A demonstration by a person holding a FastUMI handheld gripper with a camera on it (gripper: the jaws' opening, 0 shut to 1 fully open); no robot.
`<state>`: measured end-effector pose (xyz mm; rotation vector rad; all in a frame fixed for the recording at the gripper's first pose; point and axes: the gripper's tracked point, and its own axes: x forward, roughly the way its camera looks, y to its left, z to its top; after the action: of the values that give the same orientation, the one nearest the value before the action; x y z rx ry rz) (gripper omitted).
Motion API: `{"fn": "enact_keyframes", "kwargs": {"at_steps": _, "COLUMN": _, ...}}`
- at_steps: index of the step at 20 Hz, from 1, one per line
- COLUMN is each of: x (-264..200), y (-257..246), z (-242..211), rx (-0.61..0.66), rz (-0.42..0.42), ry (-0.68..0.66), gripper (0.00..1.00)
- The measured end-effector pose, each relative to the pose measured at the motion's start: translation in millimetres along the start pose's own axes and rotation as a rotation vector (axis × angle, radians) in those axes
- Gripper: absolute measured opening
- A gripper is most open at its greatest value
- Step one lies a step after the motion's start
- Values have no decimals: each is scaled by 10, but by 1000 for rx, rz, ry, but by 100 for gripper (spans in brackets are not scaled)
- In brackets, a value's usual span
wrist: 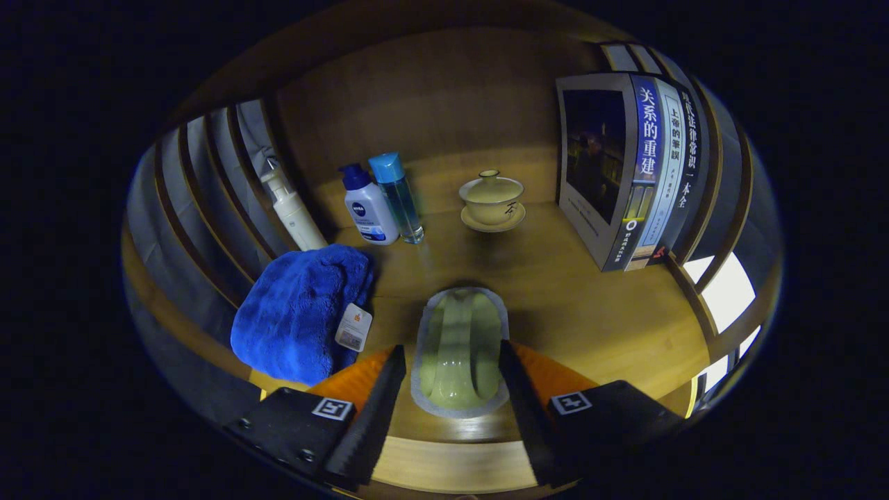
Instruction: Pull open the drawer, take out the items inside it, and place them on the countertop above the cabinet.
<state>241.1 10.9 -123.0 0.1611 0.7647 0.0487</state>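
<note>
Desk (590,312), wooden, above the cabinet; contents listed left to right.

1. Pump bottle (292,208), pale, upright against the slatted side wall.
2. Blue towel (298,312), folded, tag facing out, just ahead of the left finger.
3. White bottle (369,208) with dark cap, upright; touching or just beside it, a clear blue bottle (399,198).
4. Pale green dish (462,347), oblong and glossy, lying in a grey-white wrapper or tray between the fingers. Judged to be an item from the drawer at the point of being set down.
5. Lidded cup on a saucer (492,201), beyond the dish, well apart from it.
6. Books (639,173), upright in a row at the right wall.

Gripper (451,375): fingers apart, one along each long side of the dish. Whether both press on it cannot be told; gaps seem to show.

Handling note: the dish appears to rest on the desk near its front edge. The fingers should spread evenly and draw straight back along the dish's length, so that neither drags it toward the edge. Sideways drift risks catching the towel on the left.
</note>
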Motion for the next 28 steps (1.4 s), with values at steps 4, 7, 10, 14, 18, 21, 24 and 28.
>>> {"fn": "enact_keyframes", "kwargs": {"at_steps": 4, "x": -61, "y": 34, "z": 13, "rx": -7, "rz": 4, "ry": -14, "gripper": 99}}
{"fn": "enact_keyframes", "kwargs": {"at_steps": 7, "x": -197, "y": 162, "z": 5, "rx": -25, "rz": 49, "ry": -28, "gripper": 99}}
{"fn": "enact_keyframes", "kwargs": {"at_steps": 10, "x": -441, "y": 289, "z": 28, "rx": -35, "rz": 91, "ry": -80, "gripper": 99}}
{"fn": "enact_keyframes", "kwargs": {"at_steps": 14, "x": -876, "y": 469, "z": 55, "rx": -32, "rz": 147, "ry": -214, "gripper": 99}}
{"fn": "enact_keyframes", "kwargs": {"at_steps": 18, "x": -1276, "y": 603, "z": -113, "rx": -48, "rz": 199, "ry": -315, "gripper": 99}}
{"fn": "enact_keyframes", "kwargs": {"at_steps": 21, "x": -1519, "y": 657, "z": -313, "rx": -38, "rz": 228, "ry": -371, "gripper": 99}}
{"fn": "enact_keyframes", "kwargs": {"at_steps": 24, "x": -1674, "y": 645, "z": -522, "rx": -42, "rz": 237, "ry": -379, "gripper": 98}}
{"fn": "enact_keyframes", "kwargs": {"at_steps": 28, "x": -1861, "y": 624, "z": -749, "rx": -67, "rz": 227, "ry": -417, "gripper": 98}}
